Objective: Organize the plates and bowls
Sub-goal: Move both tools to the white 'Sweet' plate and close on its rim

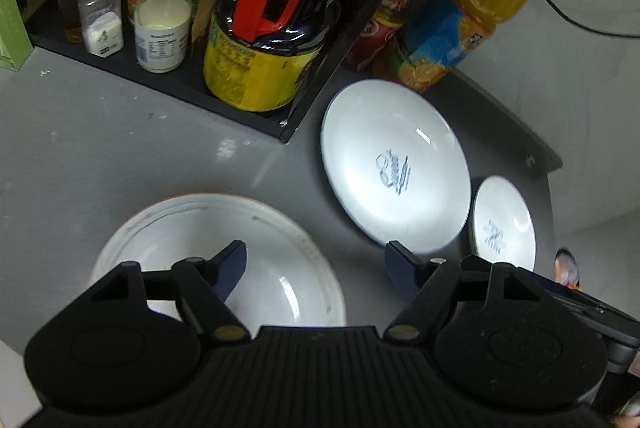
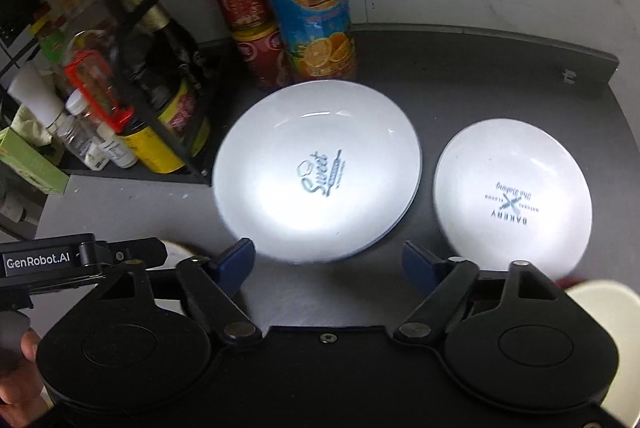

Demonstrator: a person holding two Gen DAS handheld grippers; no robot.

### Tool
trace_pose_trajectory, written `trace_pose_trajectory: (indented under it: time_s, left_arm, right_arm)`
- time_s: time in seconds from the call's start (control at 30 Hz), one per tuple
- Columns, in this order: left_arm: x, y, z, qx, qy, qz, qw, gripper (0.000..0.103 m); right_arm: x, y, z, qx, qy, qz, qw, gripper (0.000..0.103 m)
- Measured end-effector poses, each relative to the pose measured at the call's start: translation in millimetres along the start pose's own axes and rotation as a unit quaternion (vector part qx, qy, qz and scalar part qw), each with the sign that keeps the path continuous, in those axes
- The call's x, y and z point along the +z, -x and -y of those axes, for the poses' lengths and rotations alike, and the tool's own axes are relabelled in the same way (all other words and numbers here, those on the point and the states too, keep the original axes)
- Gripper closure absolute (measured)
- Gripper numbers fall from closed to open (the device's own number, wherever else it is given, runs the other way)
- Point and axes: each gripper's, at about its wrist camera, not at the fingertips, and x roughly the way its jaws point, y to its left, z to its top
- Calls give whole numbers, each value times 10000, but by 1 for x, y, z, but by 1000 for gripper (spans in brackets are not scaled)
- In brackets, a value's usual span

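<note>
Both grippers (image 1: 316, 260) (image 2: 330, 260) stood open and empty, black rack (image 1: 256, 116) and juice bottle (image 2: 308, 0) crowded large plate (image 2: 316, 168), small plate (image 2: 512, 196) beside it

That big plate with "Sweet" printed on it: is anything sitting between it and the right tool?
Nothing visible does. Only bare dark countertop lies between the open right tool and the Sweet plate. The smaller Bakery plate sits off to the side, apart from it, and the bottles stand behind.
</note>
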Motion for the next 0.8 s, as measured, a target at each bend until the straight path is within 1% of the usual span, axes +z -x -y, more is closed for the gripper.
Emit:
trace_pose_trajectory:
  time_s: [0.13,0.2,0.27,0.4,0.47,0.53,0.6,0.8]
  left_arm:
    - [8,-16,5,-16,288,20,9996,38]
    - [11,-25,6,0,443,37,9990,42]
    - [15,-33,6,-2,625,67,9980,46]
    - [21,-48,7,60,925,163,9956,50]
    - [23,-55,8,80,1040,179,9944,55]
    - [26,-63,9,83,1180,203,9928,59]
    - [28,-71,9,106,1288,231,9913,62]
    - [32,-93,12,173,1473,252,9886,69]
  right_arm:
    - [17,-13,11,65,49,-103,9999,31]
    - [25,-22,17,58,95,-191,9998,37]
    - [33,-29,22,83,126,-247,9996,41]
    - [44,-42,32,87,112,-336,9993,46]
    - [50,-48,37,130,106,-363,9992,47]
    - [56,-55,42,150,120,-391,9991,48]
    - [62,-62,46,133,122,-435,9989,53]
    - [76,-85,62,172,58,-479,9987,58]
